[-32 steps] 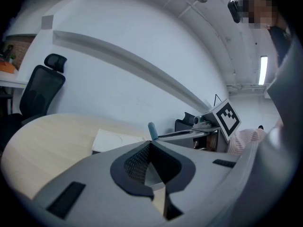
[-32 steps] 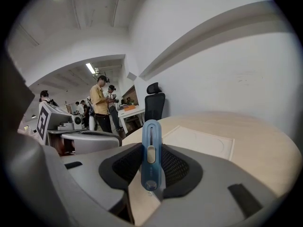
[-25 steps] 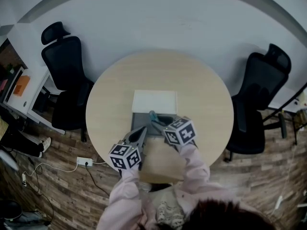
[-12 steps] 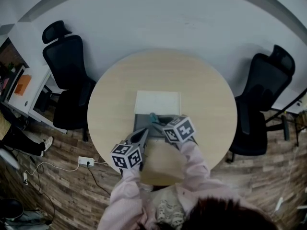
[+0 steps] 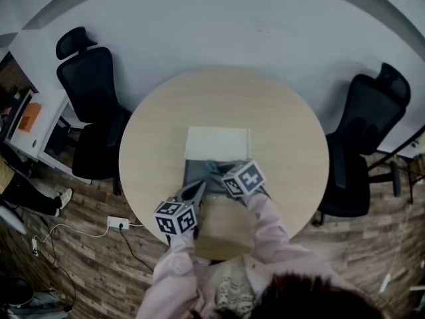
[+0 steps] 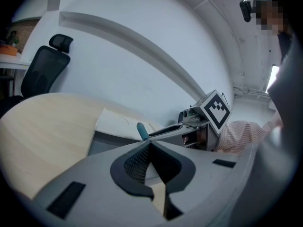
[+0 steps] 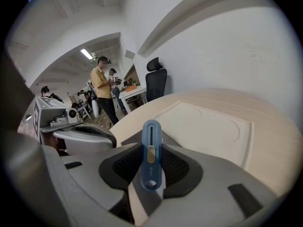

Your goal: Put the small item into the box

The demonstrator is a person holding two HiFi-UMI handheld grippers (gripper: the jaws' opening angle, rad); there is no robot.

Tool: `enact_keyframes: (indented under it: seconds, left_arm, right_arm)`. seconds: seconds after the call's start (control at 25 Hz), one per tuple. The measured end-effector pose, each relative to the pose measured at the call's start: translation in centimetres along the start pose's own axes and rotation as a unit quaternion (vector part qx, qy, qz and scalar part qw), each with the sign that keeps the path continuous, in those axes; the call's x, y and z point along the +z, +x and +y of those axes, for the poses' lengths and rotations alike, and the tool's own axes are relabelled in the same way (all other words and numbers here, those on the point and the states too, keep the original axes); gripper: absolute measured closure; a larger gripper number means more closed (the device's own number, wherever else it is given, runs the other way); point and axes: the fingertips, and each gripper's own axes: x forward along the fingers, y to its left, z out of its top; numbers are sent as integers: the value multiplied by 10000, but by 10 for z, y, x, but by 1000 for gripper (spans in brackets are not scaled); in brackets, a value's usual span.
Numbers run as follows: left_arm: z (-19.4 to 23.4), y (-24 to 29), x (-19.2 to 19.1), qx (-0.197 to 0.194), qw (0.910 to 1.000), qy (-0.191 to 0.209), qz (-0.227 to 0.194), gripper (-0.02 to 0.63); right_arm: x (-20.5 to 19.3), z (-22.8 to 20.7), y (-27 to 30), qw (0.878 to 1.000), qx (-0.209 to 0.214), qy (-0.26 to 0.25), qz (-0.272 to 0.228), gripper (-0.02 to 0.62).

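Note:
A small blue slider tool [image 7: 151, 160] stands upright between the pads of my right gripper [image 7: 151, 150], which is shut on it. In the head view that gripper [image 5: 222, 173] hovers over the front right part of the open grey box [image 5: 196, 177], with the blue tool [image 5: 211, 167] sticking out over the box's inside. The box's white lid [image 5: 217, 143] lies flat behind it. My left gripper [image 5: 196, 193] sits at the box's front left corner, its jaws meeting at the tips with nothing between them. From the left gripper view the blue tool's tip [image 6: 141, 130] shows above the box [image 6: 102, 143].
The box rests on a round pale wooden table [image 5: 279, 125]. Black office chairs stand to the left [image 5: 89, 85] and right [image 5: 365, 131]. A desk [image 5: 33, 128] and a power strip [image 5: 118, 224] on the wood floor are at the left. People [image 7: 102, 91] stand far off.
The right gripper with the blue tool has edged slightly left over the box. The left gripper has hardly moved.

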Motion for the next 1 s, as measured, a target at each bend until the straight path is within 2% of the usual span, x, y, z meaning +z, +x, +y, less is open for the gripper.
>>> enact_keyframes:
  seconds: [0.52,1.0]
  left_arm:
    - [8,14,-13,6,9995,-255,191,595]
    - [17,18,-18,77,9987,-423,262,595]
  right_arm:
    - [-14,-9,22,9987,272,-29,438,463]
    - [-29,-13,45,9934,357,-344,1031,462]
